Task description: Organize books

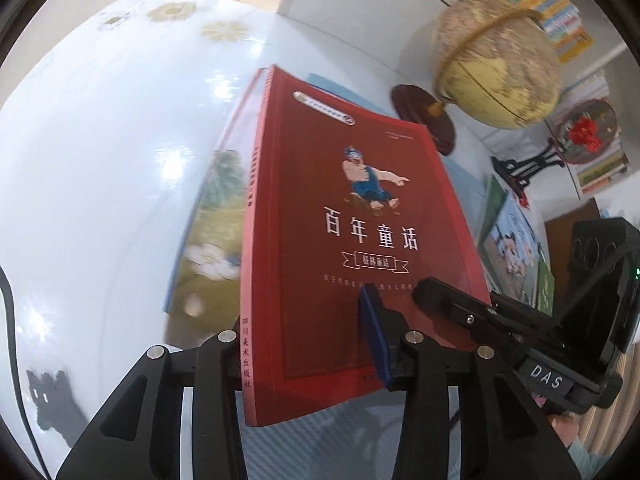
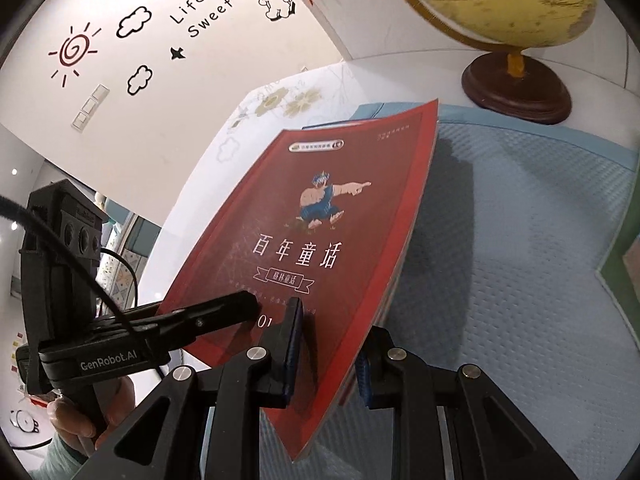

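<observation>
A red paperback book (image 1: 360, 208) with a cartoon figure and white Chinese title hangs tilted over the table, its spine towards the left wrist camera. My left gripper (image 1: 300, 340) straddles the spine corner with jaws wider than the spine, so it is open, and the blue pad (image 1: 374, 336) stands at the cover. My right gripper (image 2: 328, 344) is shut on the red book (image 2: 320, 220) at its page edge, one pad on the cover and one beneath. A blurred green book with white flowers (image 1: 208, 240) lies below, left of the spine.
A globe (image 1: 496, 60) on a dark wooden base (image 2: 516, 84) stands at the back. A light-blue mat (image 2: 500, 220) lies under the book. Picture books (image 1: 512, 248), a flower dome on a black stand (image 1: 584, 132) and bookshelves (image 1: 552, 0) are to the right.
</observation>
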### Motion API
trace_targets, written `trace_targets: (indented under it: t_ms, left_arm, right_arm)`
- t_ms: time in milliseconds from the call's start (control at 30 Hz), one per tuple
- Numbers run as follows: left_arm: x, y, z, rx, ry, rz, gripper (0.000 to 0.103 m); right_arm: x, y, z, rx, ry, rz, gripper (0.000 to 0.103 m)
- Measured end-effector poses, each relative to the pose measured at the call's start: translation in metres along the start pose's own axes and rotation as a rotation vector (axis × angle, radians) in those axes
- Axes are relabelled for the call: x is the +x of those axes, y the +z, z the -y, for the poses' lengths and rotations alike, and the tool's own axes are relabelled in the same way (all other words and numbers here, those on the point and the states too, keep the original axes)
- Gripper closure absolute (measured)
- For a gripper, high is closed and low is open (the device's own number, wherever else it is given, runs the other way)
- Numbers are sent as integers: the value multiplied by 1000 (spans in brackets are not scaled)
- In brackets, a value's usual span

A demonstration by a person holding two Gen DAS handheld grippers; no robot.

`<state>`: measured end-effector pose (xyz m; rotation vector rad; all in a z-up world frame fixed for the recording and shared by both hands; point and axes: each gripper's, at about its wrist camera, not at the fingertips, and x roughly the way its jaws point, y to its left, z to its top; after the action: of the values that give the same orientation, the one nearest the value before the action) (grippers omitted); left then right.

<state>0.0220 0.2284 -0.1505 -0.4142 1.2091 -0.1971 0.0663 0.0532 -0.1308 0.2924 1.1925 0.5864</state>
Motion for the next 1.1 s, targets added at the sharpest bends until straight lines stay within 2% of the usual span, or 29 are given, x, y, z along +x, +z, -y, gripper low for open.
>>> trace_targets:
  t_ms: [167, 267, 400, 500, 733, 800, 867, 1033, 1100]
  left_arm:
    - [1, 10, -12, -26, 29, 6, 60]
    - [-2, 13, -13, -5, 155, 20, 59]
    - [-2, 12, -13, 14, 165, 32, 59]
    - [1, 14, -12, 11, 178, 68, 59]
    - [-17, 12, -10, -18, 255, 208, 59]
    - [-22, 8, -5, -5, 252, 224, 59]
    - [-25, 3, 7, 34, 252, 231, 59]
    - [-26, -2, 49, 126, 232, 254, 54]
    - [-25, -1, 71, 158, 183, 263, 44]
  right_arm:
    - [11, 3, -4, 9, -7, 6, 81]
    - [11, 2, -3, 16, -26, 8, 81]
    - [7, -5, -1, 18, -19, 7, 81]
    - [8, -6, -10, -14, -48, -2, 81]
    - [10, -7, -22, -69, -77, -73, 68]
    - [1, -12, -12, -47, -83, -87, 62]
    - [-14, -21, 3, -18, -107, -83, 47]
    - [-62, -48, 40, 27, -215, -75, 47]
    - [-81, -56, 56, 60, -266, -74, 47]
